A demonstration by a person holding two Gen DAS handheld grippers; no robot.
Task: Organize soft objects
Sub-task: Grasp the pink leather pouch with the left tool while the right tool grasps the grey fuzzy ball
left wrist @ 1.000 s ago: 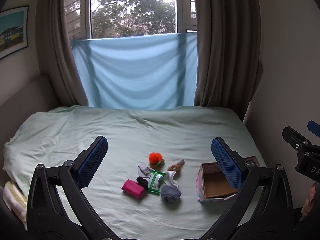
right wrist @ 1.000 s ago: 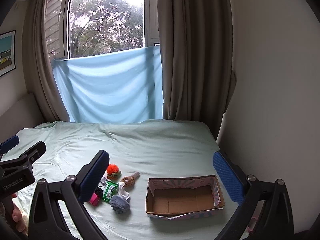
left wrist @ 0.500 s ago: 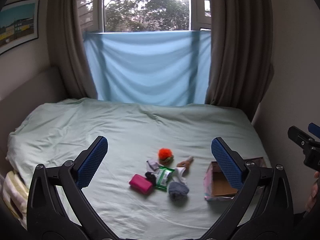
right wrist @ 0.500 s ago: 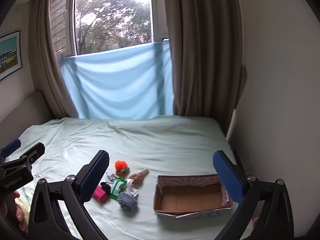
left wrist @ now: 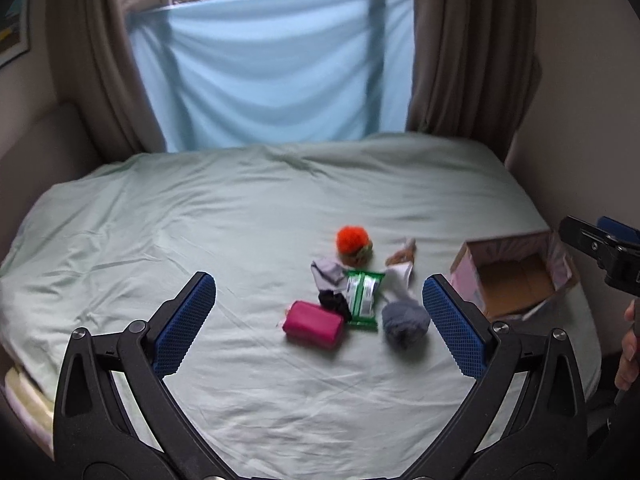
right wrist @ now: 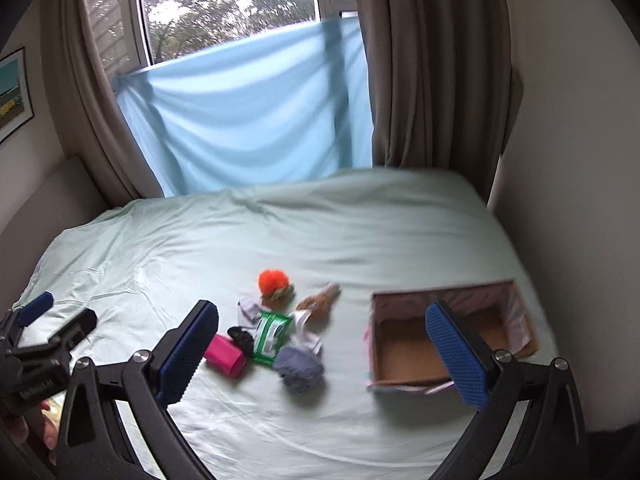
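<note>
A small pile of soft things lies on the pale green bed: a pink pouch, a grey yarn ball, a green packet, an orange pom-pom toy, socks and a brown toy. An empty cardboard box stands open to their right. My left gripper is open and empty, above the bed in front of the pile. My right gripper is open and empty, nearer the box.
The bed ends at a wall on the right and a padded headboard on the left. Brown curtains and a blue cloth hang at the far side under the window. Folded linen shows at the bed's left corner.
Both grippers have moved forward and down toward the bed; the pile and the box look larger and closer. Both stay open.
</note>
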